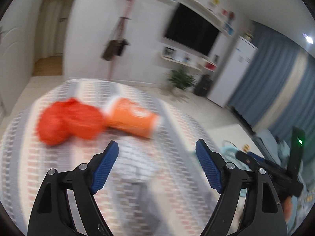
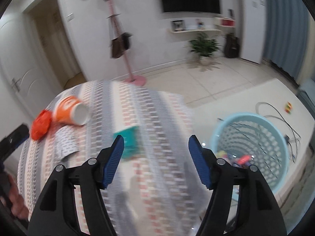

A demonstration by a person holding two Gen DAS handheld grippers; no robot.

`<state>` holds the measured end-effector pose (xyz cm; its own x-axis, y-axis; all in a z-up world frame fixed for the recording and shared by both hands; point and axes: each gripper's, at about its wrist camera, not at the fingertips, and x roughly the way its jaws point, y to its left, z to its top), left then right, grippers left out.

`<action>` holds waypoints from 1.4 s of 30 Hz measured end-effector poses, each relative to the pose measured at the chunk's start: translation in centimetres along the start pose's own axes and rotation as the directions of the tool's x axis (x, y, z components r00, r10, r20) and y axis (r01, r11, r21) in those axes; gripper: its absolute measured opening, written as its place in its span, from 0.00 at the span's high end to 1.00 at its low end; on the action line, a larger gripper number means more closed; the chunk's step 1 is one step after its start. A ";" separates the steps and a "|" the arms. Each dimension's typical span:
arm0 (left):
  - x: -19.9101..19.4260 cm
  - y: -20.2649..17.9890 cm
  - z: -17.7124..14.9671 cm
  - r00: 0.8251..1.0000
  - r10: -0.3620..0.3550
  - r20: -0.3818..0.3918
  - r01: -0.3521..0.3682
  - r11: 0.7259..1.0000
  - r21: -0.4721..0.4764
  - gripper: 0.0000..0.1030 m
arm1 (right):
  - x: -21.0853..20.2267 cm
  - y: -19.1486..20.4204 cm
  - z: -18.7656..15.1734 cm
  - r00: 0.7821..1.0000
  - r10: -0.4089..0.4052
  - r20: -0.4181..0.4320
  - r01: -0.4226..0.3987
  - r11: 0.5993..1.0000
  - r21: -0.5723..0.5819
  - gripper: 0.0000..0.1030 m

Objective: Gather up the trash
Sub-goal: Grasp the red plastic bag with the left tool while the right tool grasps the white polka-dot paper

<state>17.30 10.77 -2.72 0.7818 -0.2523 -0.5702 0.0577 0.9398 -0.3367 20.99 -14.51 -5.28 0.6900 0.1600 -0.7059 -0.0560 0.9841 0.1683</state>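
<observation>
1. Red crumpled plastic, one piece [image 2: 40,125], is seen at the far left of the table [image 2: 157,110], touching one orange paper cup [image 2: 71,113] that lies on its side with its white mouth turned toward the right.
2. One flat patterned sheet [image 2: 65,141] is spread on the cloth just in front of the cup and the red piece.
3. One teal carton [image 2: 129,137] is found near the middle of the table, just beyond the left fingertip of the right claw [image 2: 156,142]; it is blurred, and no contact with the pads is shown.
4. The right claw is held released, its two blue pads wide apart, with only the patterned tablecloth between them.
5. One light blue slatted basket [image 2: 256,125] stands on the floor to the right of the table; several colourful scraps lie at its bottom, too blurred to be counted.
6. One small coloured cube [image 2: 288,107] and some dark cables are seen on the floor beyond the basket.
7. In the left wrist view, the left claw [image 1: 157,150] is likewise released and empty, its two pads wide apart above the cloth, with the red plastic [image 1: 67,123] and the orange cup [image 1: 132,118] lying ahead of it and to its left, apart from the fingertips.
8. At the right edge of that view, the other black handheld device is partly seen, with one green light.
</observation>
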 end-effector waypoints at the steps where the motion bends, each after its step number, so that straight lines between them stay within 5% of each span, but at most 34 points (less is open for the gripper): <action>1: -0.2 1.2 0.3 1.000 0.020 0.002 -0.020 1.000 -0.021 0.23 | 0.5 1.5 0.1 1.000 0.016 -0.009 -0.016 1.000 -0.025 0.37; 9: 1.0 9.4 2.6 0.976 0.215 0.014 -0.213 0.971 -0.106 0.23 | 3.7 11.3 0.3 0.994 0.106 -0.023 -0.109 0.977 -0.182 0.24; 17: 4.2 15.2 3.3 0.979 0.189 -0.081 -0.202 0.960 -0.195 0.19 | 8.0 17.2 -0.4 0.981 0.182 -0.069 -0.193 0.947 -0.258 0.21; 24: 4.8 15.3 2.8 0.981 0.182 -0.071 -0.192 0.967 -0.167 0.18 | 10.5 17.5 -0.9 0.975 0.162 -0.151 -0.197 0.948 -0.250 0.20; 32: 5.0 14.4 2.8 0.965 0.252 -0.076 -0.258 0.961 -0.095 0.37 | 11.4 19.4 -1.7 0.984 0.070 -0.166 -0.124 0.932 -0.340 0.21; 42: 3.6 14.4 2.4 0.978 0.206 -0.015 -0.206 0.972 -0.111 0.57 | 9.5 20.6 -3.1 0.991 0.094 -0.093 -0.124 0.908 -0.400 0.80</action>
<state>22.38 23.97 -7.85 0.7672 -0.0568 -0.6389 -0.1744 0.9401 -0.2930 24.10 7.56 -10.66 0.6117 0.2582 -0.7477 -0.4251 0.9045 -0.0354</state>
